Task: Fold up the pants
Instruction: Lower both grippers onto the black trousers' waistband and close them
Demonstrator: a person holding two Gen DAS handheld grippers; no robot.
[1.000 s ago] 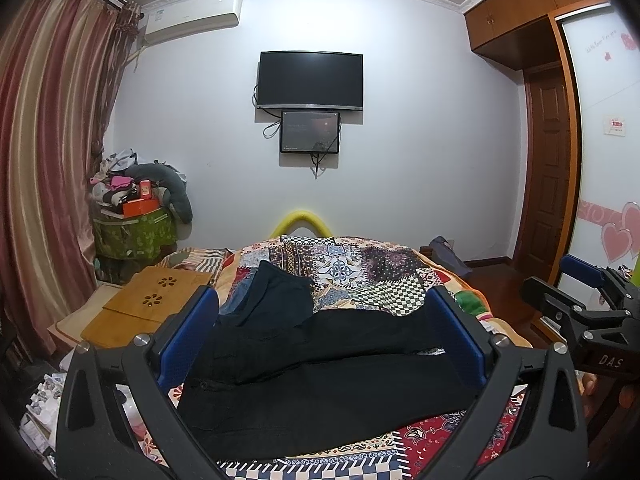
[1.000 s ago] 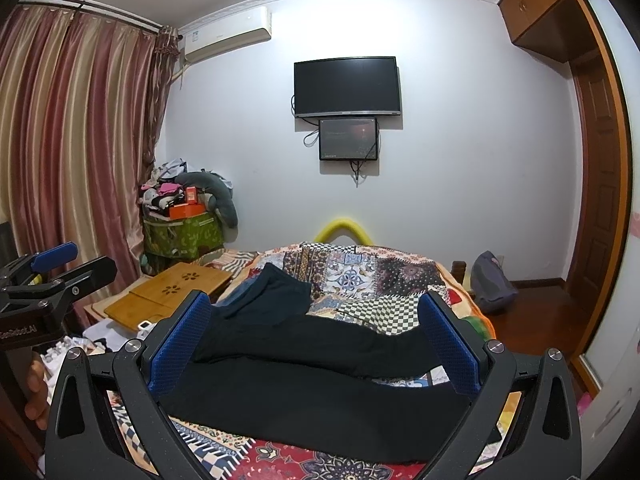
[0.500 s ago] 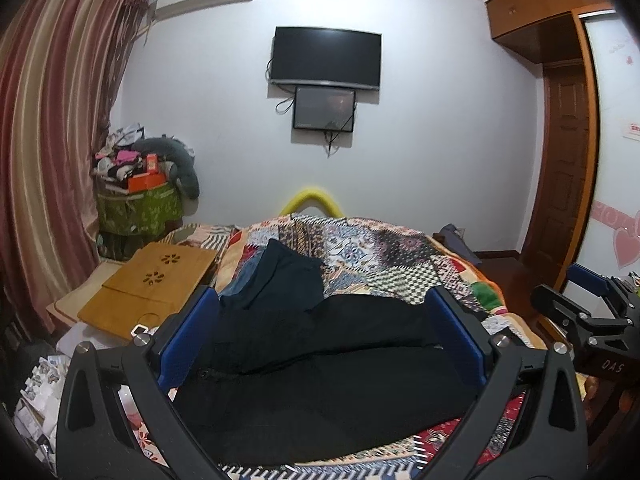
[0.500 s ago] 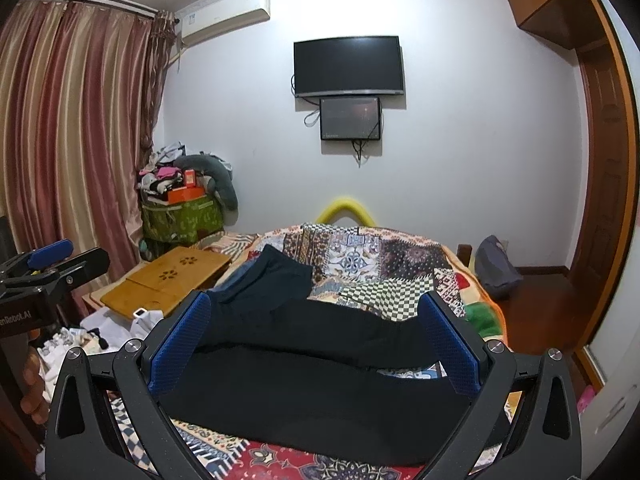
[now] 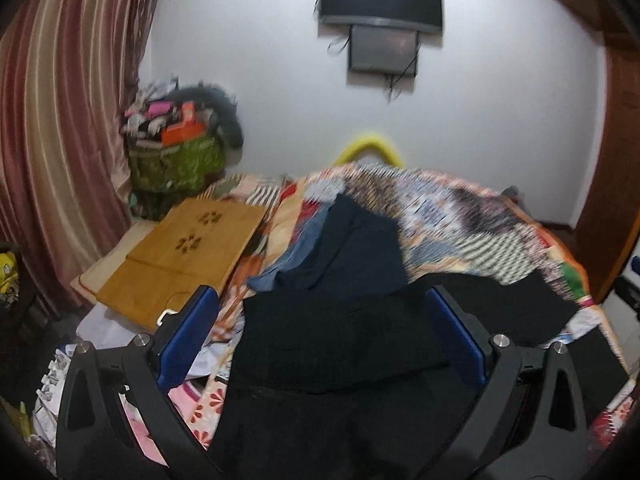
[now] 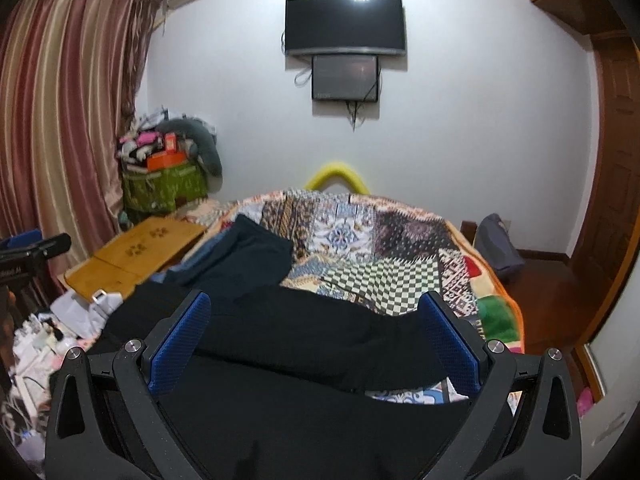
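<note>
Lying spread across the near edge of the patchwork bedspread (image 6: 404,240), filling lower centre of both views: black pants (image 6: 312,340), one leg reaching toward lower right. Left gripper (image 5: 322,340) spread wide, blue pads (image 5: 188,340) apart over the fabric, nothing held. Right gripper (image 6: 316,344) likewise wide open, nothing held, poised over the pants. Contact with cloth cannot be told. Dark navy garment (image 6: 244,256) left of centre, just beyond the pants. Wooden lap tray (image 5: 188,252) at mid left. Television (image 6: 344,24) on wall, top centre. Left view blurred.
</note>
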